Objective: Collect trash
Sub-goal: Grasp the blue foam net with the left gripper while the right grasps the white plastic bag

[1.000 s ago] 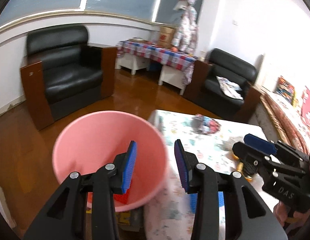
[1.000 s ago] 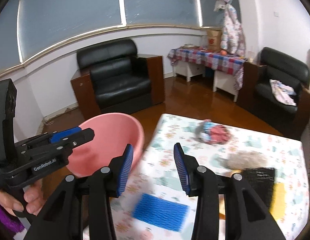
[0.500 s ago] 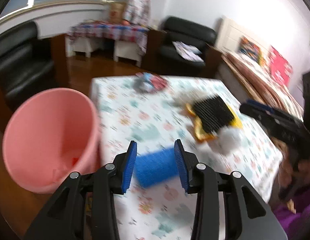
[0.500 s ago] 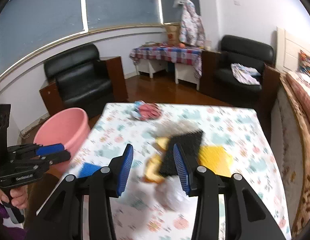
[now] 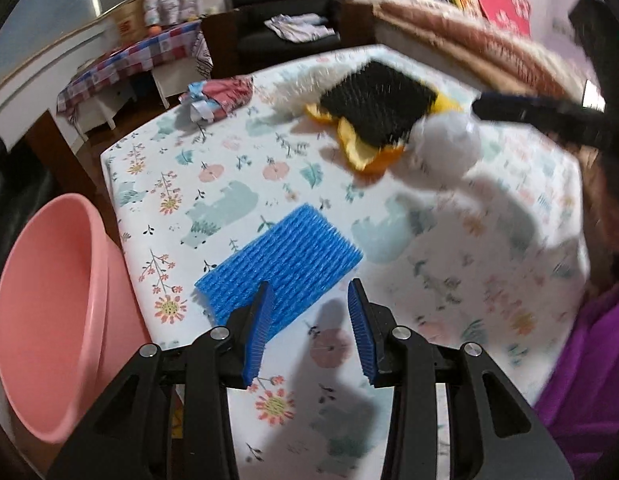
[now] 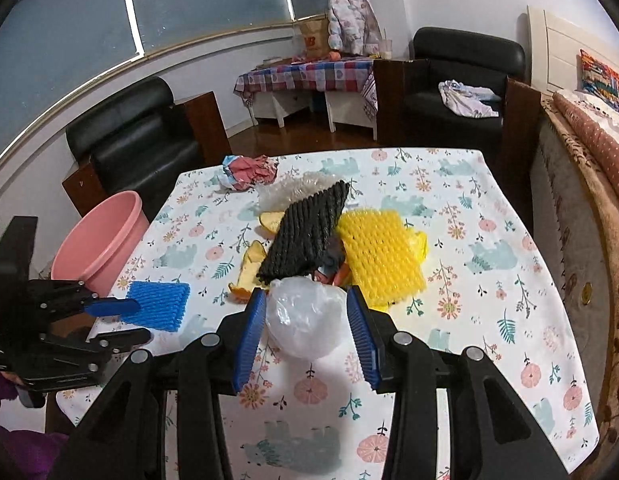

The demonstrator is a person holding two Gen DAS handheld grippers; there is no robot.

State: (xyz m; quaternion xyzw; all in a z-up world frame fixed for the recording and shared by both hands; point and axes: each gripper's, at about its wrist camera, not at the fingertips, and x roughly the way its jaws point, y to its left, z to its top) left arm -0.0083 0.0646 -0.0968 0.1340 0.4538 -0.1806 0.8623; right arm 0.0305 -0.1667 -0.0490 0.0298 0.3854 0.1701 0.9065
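On the flowered tablecloth (image 6: 489, 288) lies a blue foam net (image 5: 281, 264) (image 6: 157, 304), and my left gripper (image 5: 309, 300) (image 6: 127, 322) hangs open just over its near edge. A crumpled white plastic bag (image 6: 305, 320) (image 5: 445, 148) lies on the cloth between the fingers of my right gripper (image 6: 307, 312), which stands open around it. Behind the bag are a black foam net (image 6: 305, 236) (image 5: 377, 104), a yellow foam net (image 6: 381, 256), orange peel (image 5: 365, 156) (image 6: 249, 264), clear film (image 6: 297, 188) and a crumpled red and blue wrapper (image 6: 249, 170) (image 5: 221, 96).
A pink bucket (image 5: 49, 312) (image 6: 97, 248) stands on the floor off the table's left edge. Black armchairs (image 6: 137, 148) and a checked side table (image 6: 305, 76) stand beyond. A patterned sofa (image 6: 589, 152) runs along the right side. A purple sleeve (image 5: 581, 360) shows low in the left wrist view.
Both grippers swung away from the pink bucket and came down over the table. The left now sits at the blue net, the right around the white bag. Neither jaw width changed.
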